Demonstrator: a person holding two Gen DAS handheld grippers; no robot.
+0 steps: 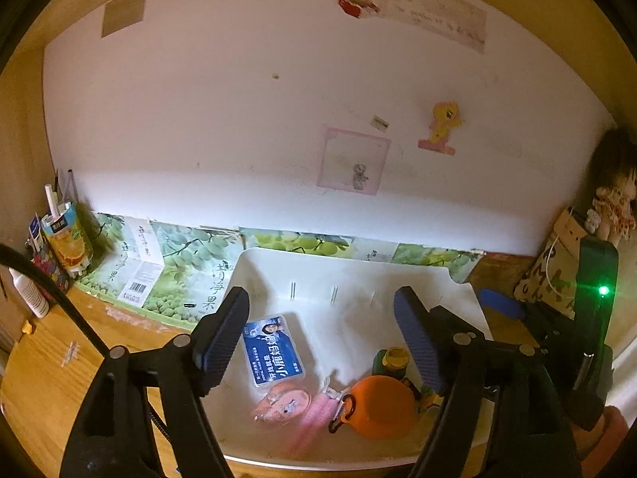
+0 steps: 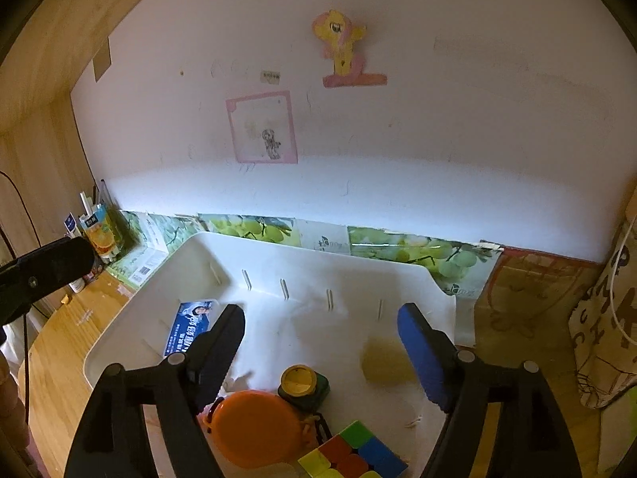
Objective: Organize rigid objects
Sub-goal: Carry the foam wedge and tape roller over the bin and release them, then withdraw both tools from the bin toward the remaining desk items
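I see both tongs, left [image 1: 322, 338] and right [image 2: 320, 342], spread apart over the bin [image 2: 358, 271] (nothing clamped); orange case [image 2: 254, 426], jar [image 2: 300, 382], cube [image 2: 354, 450] crowd below.

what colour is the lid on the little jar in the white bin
Yellow lid on a dark green jar, clearest in the right wrist view.

The white bin [image 2: 131, 318] looks like smooth plastic. The desk [image 1: 51, 362] is shiny wood. The orange case [image 2: 254, 430] looks smooth and matt.
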